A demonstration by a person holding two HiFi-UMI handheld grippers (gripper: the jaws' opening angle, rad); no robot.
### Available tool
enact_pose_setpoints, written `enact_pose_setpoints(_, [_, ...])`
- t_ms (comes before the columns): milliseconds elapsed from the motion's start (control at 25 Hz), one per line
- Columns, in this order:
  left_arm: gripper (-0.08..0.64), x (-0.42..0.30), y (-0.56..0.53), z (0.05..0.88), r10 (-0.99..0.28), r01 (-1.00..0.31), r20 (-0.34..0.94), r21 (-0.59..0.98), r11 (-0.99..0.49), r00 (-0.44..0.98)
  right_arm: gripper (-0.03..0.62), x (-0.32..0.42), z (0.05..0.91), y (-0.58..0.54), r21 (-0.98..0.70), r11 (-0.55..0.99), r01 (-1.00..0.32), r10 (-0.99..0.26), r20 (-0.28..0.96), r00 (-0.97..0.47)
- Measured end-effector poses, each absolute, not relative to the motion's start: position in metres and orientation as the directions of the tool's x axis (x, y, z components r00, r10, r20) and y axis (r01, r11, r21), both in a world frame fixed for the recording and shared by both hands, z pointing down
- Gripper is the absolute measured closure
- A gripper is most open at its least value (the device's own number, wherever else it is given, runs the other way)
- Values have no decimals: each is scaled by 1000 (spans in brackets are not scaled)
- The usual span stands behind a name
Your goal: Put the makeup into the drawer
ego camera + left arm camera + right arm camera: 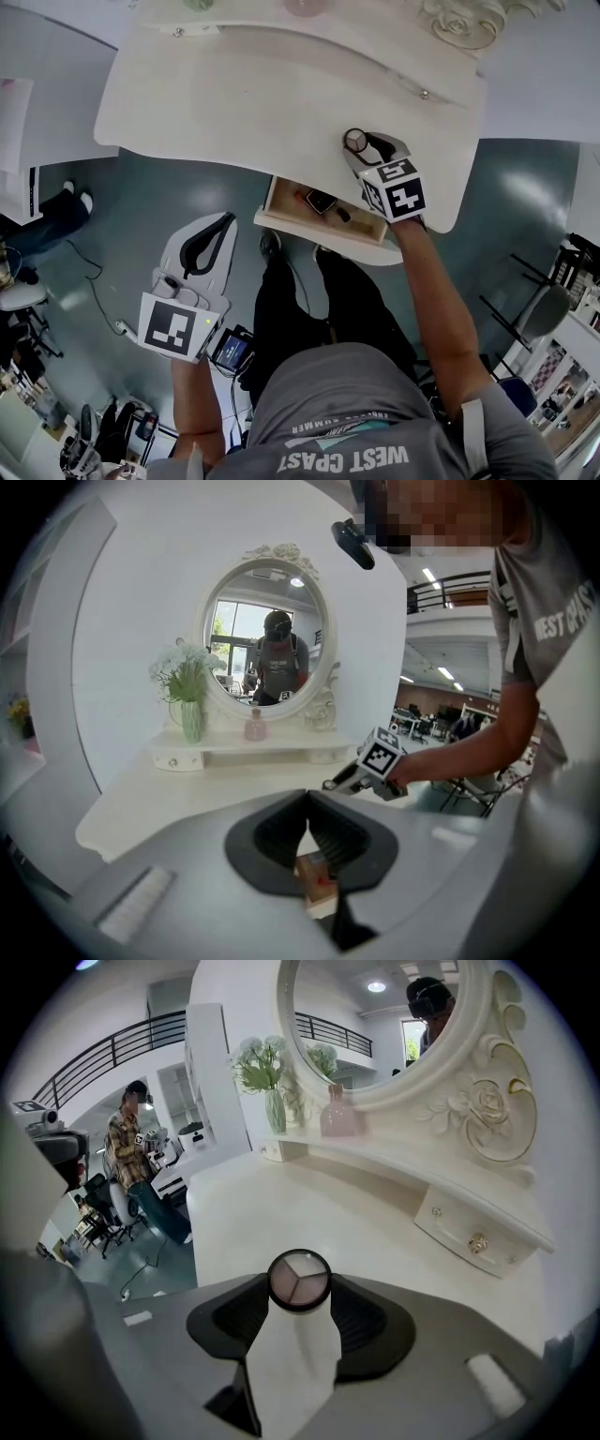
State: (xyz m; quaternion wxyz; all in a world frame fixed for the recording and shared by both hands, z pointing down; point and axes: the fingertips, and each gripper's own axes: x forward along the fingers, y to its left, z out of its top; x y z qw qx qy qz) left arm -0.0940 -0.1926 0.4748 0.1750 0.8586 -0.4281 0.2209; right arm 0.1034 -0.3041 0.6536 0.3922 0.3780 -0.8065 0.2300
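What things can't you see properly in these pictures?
- Drawer, head view: its back is hidden under the tabletop, and the things inside are too small to name.
- Drawer, left gripper view: the left hand-held gripper covers all but a sliver.
- Eyeshadow compact, right gripper view: the right hand-held gripper covers its sides, and its back faces away.
- Mirror, head view: cut off by the top edge.

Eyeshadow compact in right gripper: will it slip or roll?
The compact, a small hard-looking case, is likely rigid and light. Round and pinched at its rim by the right gripper, it may pivot; on edge it could roll.
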Motion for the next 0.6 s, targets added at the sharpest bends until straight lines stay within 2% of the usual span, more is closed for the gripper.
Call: enact_pose_setpoints(600, [557, -83, -194, 463, -639, -763, 494, 82, -641, 589, 379, 124, 639, -209, -124, 579, -806, -400, 818, -413])
